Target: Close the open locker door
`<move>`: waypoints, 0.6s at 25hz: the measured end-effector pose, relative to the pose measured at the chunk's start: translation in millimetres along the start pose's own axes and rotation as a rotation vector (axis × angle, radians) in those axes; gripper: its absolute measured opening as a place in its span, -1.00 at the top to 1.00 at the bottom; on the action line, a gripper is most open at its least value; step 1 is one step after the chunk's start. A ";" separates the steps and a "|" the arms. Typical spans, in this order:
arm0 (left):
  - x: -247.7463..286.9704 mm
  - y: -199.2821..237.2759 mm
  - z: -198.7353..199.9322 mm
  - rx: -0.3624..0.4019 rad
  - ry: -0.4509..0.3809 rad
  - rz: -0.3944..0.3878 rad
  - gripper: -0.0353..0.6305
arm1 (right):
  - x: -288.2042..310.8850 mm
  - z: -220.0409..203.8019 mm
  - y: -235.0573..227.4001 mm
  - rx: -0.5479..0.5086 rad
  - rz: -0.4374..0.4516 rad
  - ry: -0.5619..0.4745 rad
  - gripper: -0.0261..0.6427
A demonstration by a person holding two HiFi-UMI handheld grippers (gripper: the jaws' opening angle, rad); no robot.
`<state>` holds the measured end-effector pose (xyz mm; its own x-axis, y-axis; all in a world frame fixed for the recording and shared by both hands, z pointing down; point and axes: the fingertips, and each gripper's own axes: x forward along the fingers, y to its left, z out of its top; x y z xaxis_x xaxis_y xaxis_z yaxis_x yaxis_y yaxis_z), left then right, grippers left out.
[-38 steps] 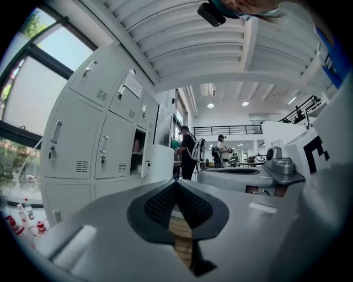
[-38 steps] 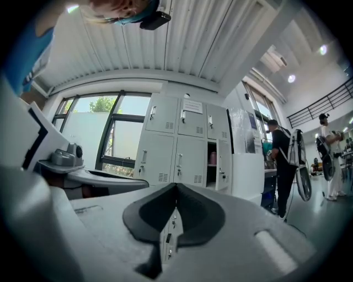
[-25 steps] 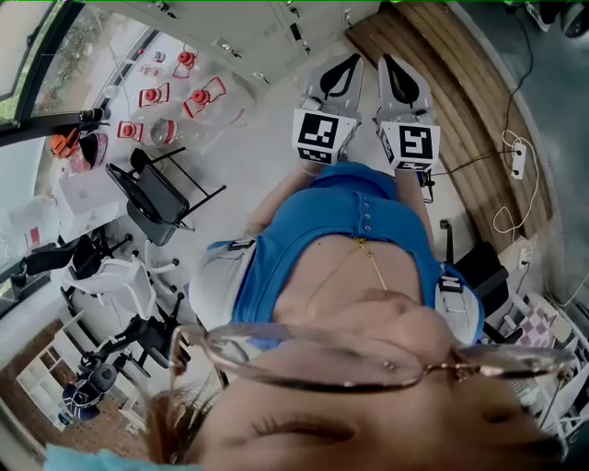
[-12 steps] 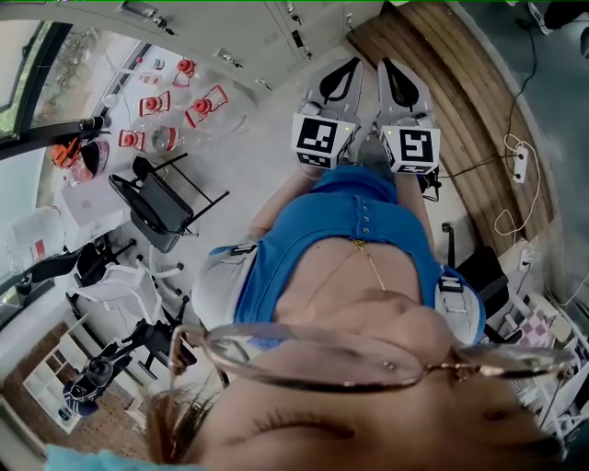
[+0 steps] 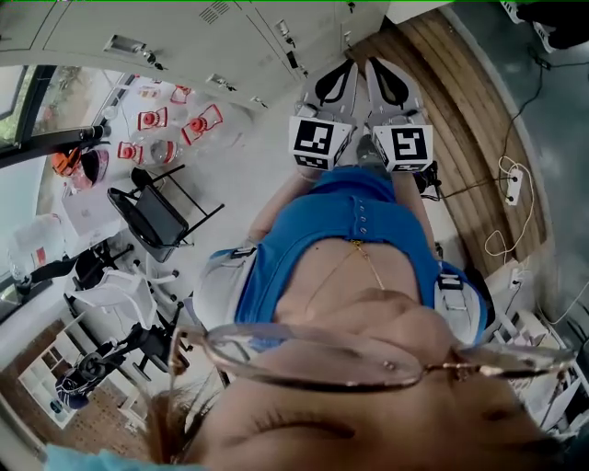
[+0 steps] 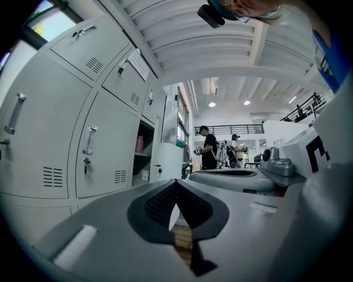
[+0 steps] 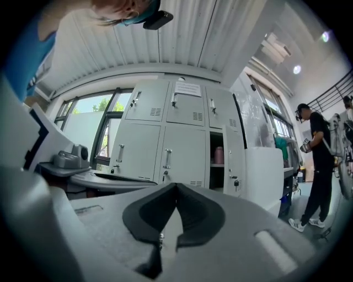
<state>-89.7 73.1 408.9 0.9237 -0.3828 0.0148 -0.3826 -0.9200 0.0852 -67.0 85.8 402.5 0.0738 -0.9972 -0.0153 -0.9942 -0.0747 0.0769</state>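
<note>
Pale grey lockers (image 5: 230,28) line one side of a workshop hall, with a wooden planked strip (image 5: 460,101) running beside them. At the head view's left stands a black chair (image 5: 152,216). That view looks down over the person's blue top (image 5: 350,248) to the left gripper (image 5: 342,74) and right gripper (image 5: 382,75), held side by side and close together.

In the left gripper view the left gripper (image 6: 176,184) has its jaws pressed together on nothing. Only there do two people (image 6: 209,151) show far down the hall. The right gripper (image 7: 176,187) is likewise closed and empty.

The open locker door (image 7: 236,168) stands swung out in the lower row, right of the right gripper's tips and well apart from them. A pink bottle (image 7: 219,155) sits on the shelf behind it. The left gripper view puts the door (image 6: 160,162) just above its jaw tips. The head view shows it too small to pick out.
</note>
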 end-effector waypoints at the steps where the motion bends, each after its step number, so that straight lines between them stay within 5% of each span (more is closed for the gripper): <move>1: 9.8 1.8 2.4 0.005 -0.001 0.005 0.91 | 5.2 1.4 -8.0 0.000 0.004 -0.002 0.92; 15: 103.3 -1.0 17.0 0.002 0.001 0.053 0.91 | 45.9 7.7 -95.2 0.024 0.053 -0.020 0.92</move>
<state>5.7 33.1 393.4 0.9020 -0.4313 0.0201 -0.4314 -0.8984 0.0820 30.4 47.3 386.7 0.0200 -0.9993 -0.0320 -0.9983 -0.0217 0.0544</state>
